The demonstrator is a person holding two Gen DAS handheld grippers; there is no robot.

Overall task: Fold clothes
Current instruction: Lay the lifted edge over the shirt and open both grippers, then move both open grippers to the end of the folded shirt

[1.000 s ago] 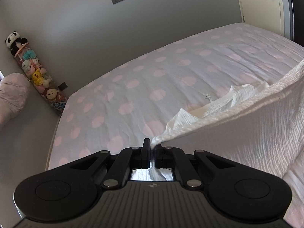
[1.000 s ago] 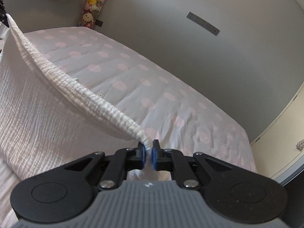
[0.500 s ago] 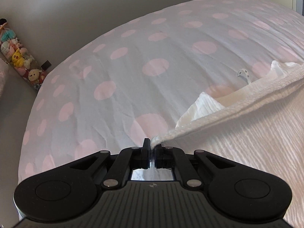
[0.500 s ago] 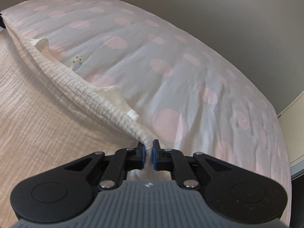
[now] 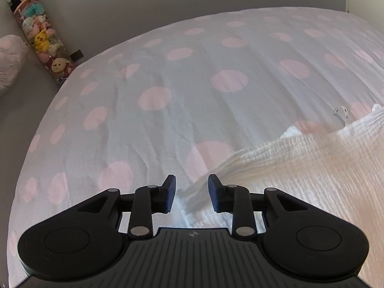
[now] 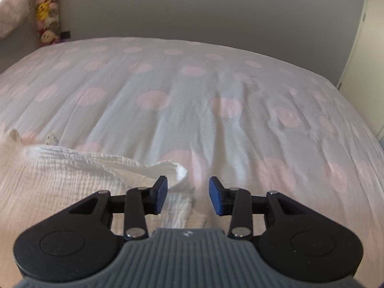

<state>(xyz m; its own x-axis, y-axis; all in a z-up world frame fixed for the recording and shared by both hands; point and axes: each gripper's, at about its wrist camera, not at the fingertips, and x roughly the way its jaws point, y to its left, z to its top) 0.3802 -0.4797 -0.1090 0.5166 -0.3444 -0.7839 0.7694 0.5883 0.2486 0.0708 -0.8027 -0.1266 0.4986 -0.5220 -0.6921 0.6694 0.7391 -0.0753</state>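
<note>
A white crinkled garment [image 5: 300, 168] lies flat on the bed, its folded edge running across. In the left wrist view its left corner [image 5: 196, 194] rests between the jaws of my left gripper [image 5: 192, 193], which is open and holds nothing. In the right wrist view the garment [image 6: 60, 180] fills the lower left, and its right corner [image 6: 180, 175] lies between the jaws of my right gripper [image 6: 188, 195], which is open and empty. A small white strap with snaps [image 5: 340, 112] pokes out beyond the far edge.
The bed has a grey sheet with pink dots [image 5: 192, 84] [image 6: 216, 100]. A tall tube of plush toys [image 5: 40, 38] stands by the grey wall at the bed's far left corner. A pink pillow [image 5: 9, 60] sits at far left. A cream door [image 6: 360, 48] is right.
Both grippers lowered the held garment edge onto the bed, then opened and let it go. The cloth now lies flat instead of hanging stretched between them.
</note>
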